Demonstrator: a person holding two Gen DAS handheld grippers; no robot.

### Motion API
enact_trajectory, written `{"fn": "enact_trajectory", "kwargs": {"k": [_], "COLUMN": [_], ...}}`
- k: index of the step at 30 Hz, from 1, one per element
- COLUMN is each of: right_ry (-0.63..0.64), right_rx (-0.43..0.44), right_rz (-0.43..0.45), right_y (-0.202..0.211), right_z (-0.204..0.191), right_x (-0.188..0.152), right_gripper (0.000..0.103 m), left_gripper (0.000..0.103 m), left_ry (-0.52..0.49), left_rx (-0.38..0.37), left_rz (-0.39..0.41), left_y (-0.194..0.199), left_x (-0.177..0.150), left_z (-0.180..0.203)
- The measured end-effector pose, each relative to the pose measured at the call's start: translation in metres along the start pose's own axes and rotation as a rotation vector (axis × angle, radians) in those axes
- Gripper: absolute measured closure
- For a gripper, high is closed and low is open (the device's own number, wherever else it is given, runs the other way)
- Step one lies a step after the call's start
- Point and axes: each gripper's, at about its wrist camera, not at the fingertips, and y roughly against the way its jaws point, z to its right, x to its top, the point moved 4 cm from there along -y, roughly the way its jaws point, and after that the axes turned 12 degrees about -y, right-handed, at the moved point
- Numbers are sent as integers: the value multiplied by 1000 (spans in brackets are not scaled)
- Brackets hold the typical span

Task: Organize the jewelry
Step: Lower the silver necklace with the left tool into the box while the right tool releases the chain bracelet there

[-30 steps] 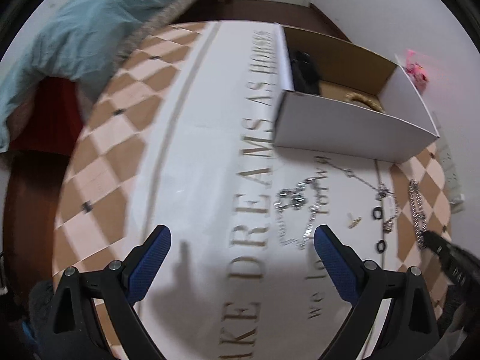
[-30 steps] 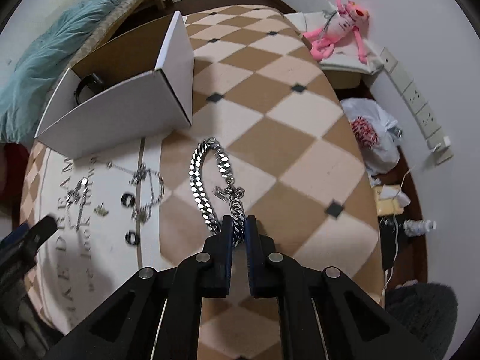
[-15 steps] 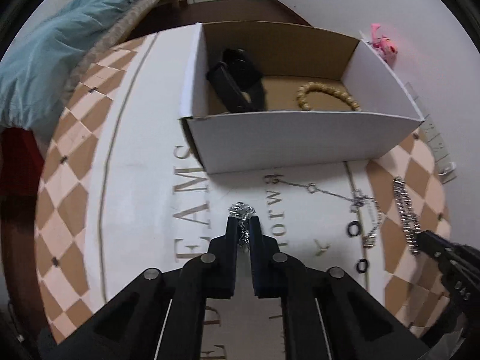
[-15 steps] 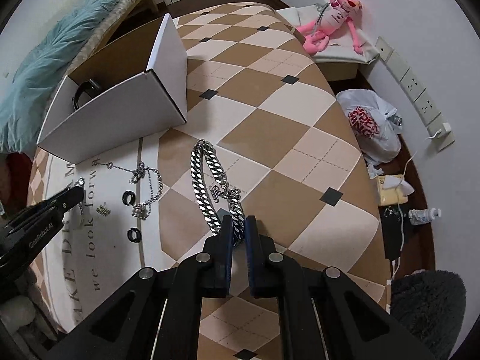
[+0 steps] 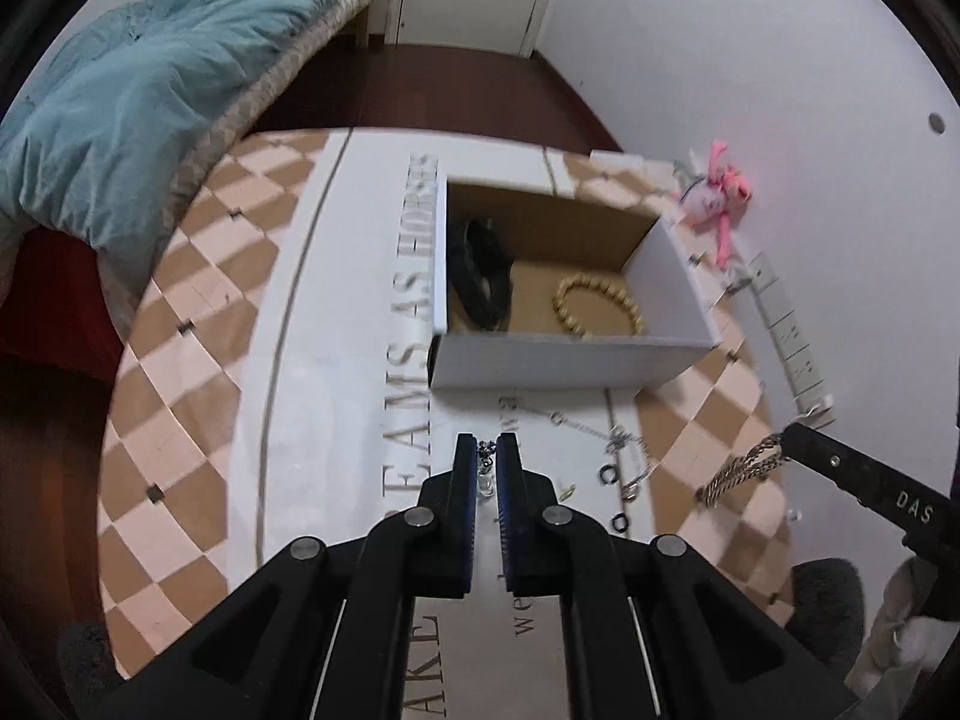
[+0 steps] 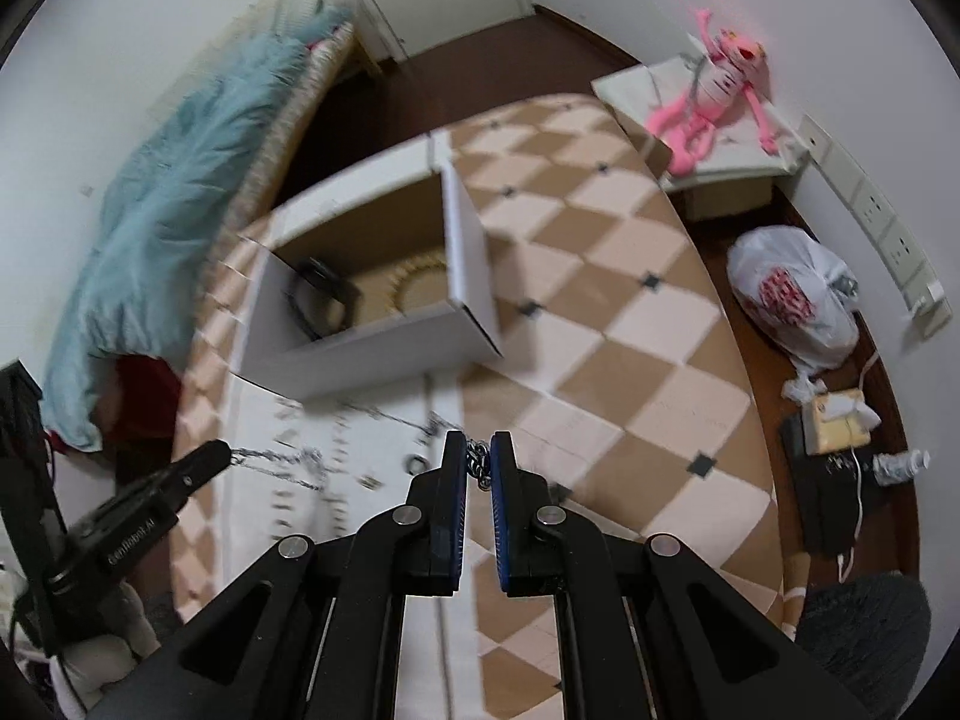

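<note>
My left gripper (image 5: 486, 451) is shut on a thin silver chain (image 5: 485, 468) and holds it above the rug; the chain also shows in the right wrist view (image 6: 273, 461). My right gripper (image 6: 478, 450) is shut on a thick silver curb chain (image 6: 477, 463), which hangs from it in the left wrist view (image 5: 741, 471). An open white cardboard box (image 5: 558, 366) holds a black strap (image 5: 480, 279) and a gold bead bracelet (image 5: 597, 306). A fine necklace (image 5: 591, 432) and small black rings (image 5: 609, 475) lie on the rug in front of the box.
The checkered rug (image 5: 180, 360) with printed lettering covers the floor. A teal blanket (image 5: 138, 96) lies at the left. A pink plush toy (image 6: 714, 102), a white plastic bag (image 6: 792, 300) and a wall power strip (image 5: 792, 336) are at the right.
Both grippers have lifted, each carrying its chain up off the rug. The thick chain now hangs in the air. A second ago the left gripper was open; it closed on the thin chain.
</note>
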Motion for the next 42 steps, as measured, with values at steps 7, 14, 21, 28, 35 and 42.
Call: {"fn": "enact_trajectory", "kwargs": {"k": [7,14,21,28,35,42], "right_ry": [77,159,176,213,210,229], "right_rx": [87,88,45,-7,-86,-153], "right_rz": [48,67,-36,-165,-236,-176], "right_y": [39,39,-12,-65,-95,-88], "right_z": [-44,-85,-98,-103,-90,-78], "right_x": [34,81,113,121,121,118], "right_gripper": [95,95,95,95,94,49], "left_gripper": [99,99,99,96,80,19], "left_ry": [-21,-55,-19,9,16,8], "left_rx": [-43,-50,-78,-33,67,153], "left_rz": [89,126,31,-63,-85,-81], "left_y": [40,45,0,-31,-40,-43], "left_x": [45,97,114,118,120,113], "left_z": [4,7,-3,-11,-24,-34]}}
